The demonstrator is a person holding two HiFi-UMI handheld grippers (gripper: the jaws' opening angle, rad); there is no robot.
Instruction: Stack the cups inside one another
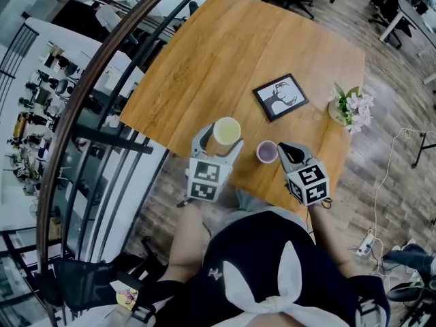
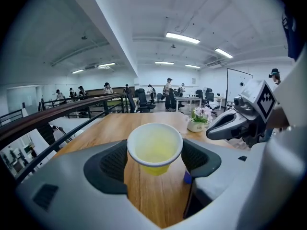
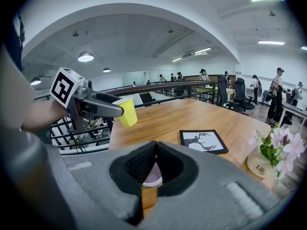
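Left of the purple cup (image 1: pixel 267 152), the left claw (image 1: pixel 219 143) clamps the yellow cup (image 1: pixel 227 129) above the desk (image 1: pixel 225 60). Right claw (image 1: pixel 285 150): closed, empty, beside the purple cup. Misaligned lowering could topple that unheld cup.

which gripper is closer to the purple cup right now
Right. The right gripper sits right beside the purple cup, fingers together. The left gripper is farther off on its other side, holding the yellow cup.
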